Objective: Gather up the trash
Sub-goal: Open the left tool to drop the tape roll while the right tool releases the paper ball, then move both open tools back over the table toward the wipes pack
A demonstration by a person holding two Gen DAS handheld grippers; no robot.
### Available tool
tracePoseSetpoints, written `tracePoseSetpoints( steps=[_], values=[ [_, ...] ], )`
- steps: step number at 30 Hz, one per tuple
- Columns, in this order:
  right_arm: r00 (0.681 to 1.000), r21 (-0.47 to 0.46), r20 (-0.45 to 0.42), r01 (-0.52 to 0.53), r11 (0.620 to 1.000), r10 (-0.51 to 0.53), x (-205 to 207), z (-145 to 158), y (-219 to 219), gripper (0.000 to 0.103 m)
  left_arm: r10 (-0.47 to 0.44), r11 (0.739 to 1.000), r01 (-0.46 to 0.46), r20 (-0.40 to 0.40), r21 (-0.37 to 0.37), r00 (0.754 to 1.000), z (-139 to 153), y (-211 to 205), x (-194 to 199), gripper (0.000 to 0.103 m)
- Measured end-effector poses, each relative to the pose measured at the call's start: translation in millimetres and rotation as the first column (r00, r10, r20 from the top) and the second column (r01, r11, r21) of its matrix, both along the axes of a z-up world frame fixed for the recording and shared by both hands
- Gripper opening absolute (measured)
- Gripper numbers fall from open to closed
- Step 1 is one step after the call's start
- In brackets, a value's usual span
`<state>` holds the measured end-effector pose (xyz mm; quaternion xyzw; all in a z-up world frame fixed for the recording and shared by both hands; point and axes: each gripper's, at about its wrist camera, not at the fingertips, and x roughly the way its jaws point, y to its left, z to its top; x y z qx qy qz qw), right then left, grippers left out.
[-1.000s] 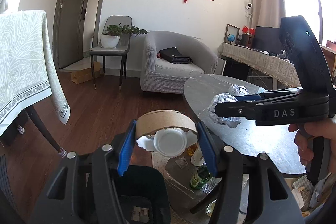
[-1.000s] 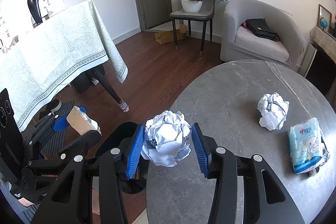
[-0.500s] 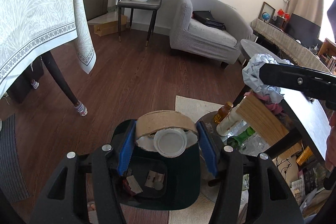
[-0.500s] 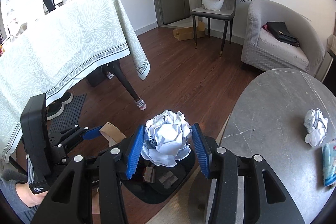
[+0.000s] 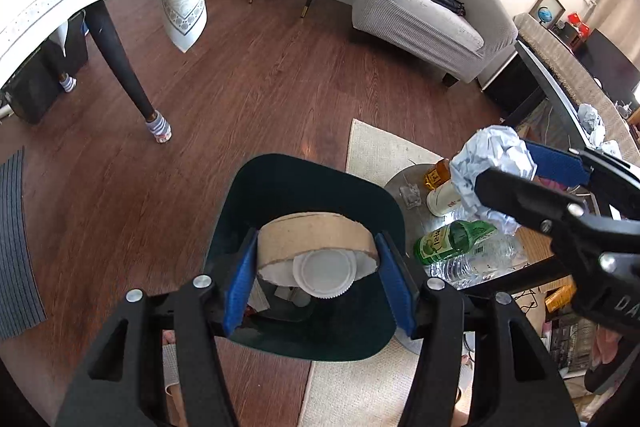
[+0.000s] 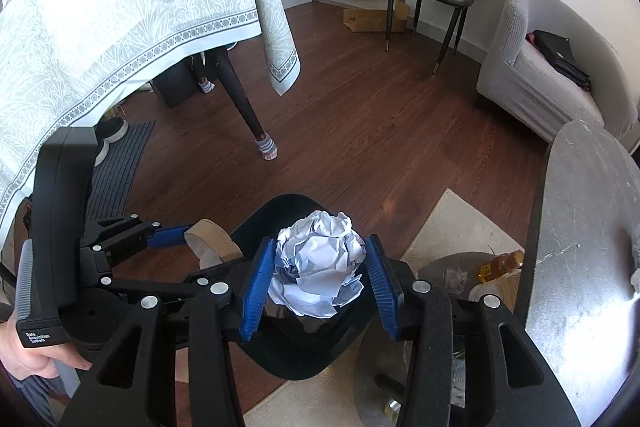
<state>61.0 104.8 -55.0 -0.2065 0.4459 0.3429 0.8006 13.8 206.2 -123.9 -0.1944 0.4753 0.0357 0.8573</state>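
My left gripper (image 5: 318, 277) is shut on a brown cardboard tape roll (image 5: 316, 237) with a white plastic lid (image 5: 323, 273) under it, held right above the open dark green trash bin (image 5: 304, 187) on the floor. My right gripper (image 6: 320, 277) is shut on a crumpled white paper ball (image 6: 318, 267), also above the bin (image 6: 296, 343). The right gripper shows in the left wrist view (image 5: 516, 179) to the right of the bin, with the paper ball (image 5: 490, 163). The left gripper shows in the right wrist view (image 6: 188, 233), with the tape roll (image 6: 212, 241) at the bin's left rim.
A grey round table (image 6: 584, 267) stands at the right with another paper ball (image 5: 592, 119) on it. Bottles (image 5: 452, 239) lie on its lower shelf. A beige rug (image 5: 380, 151) lies under the bin. A cloth-covered table's leg (image 6: 244, 111) and an armchair (image 5: 424, 19) stand farther off.
Both grippers have swung down and left from the round table to above the trash bin, each still holding its piece of trash.
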Motion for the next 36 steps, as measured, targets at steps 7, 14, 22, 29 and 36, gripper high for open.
tracePoseSetpoints(
  steps=[7,14,22,29,36],
  values=[
    [0.999,-0.074,-0.053,-0.005,0.997,0.002,4.8,-30.5,14.6,0.047,0.029,0.999,-0.028,-0.010,0.027,1.000,2.9,13.6,-7.4,0.069],
    [0.997,-0.044,-0.074,0.024,0.999,-0.027,7.7,-36.8,14.7,0.047,0.079,0.996,-0.079,0.015,0.037,0.997,12.4,33.7,-17.7,0.068],
    [0.991,-0.092,-0.132,0.018,0.996,-0.030,9.0,-65.6,24.5,0.047,0.104,0.994,-0.107,0.093,0.021,0.990,40.4,51.8,-24.2,0.058],
    [0.984,-0.134,-0.174,0.001,0.991,-0.025,3.3,-90.4,31.6,0.048,0.150,0.989,-0.144,0.208,-0.040,0.967,83.0,59.8,-31.3,0.046],
    [0.978,-0.196,-0.205,-0.004,0.981,-0.037,1.4,-112.7,31.8,0.066,0.150,0.988,-0.133,0.281,-0.078,0.948,116.3,58.5,-33.9,0.035]
  ],
)
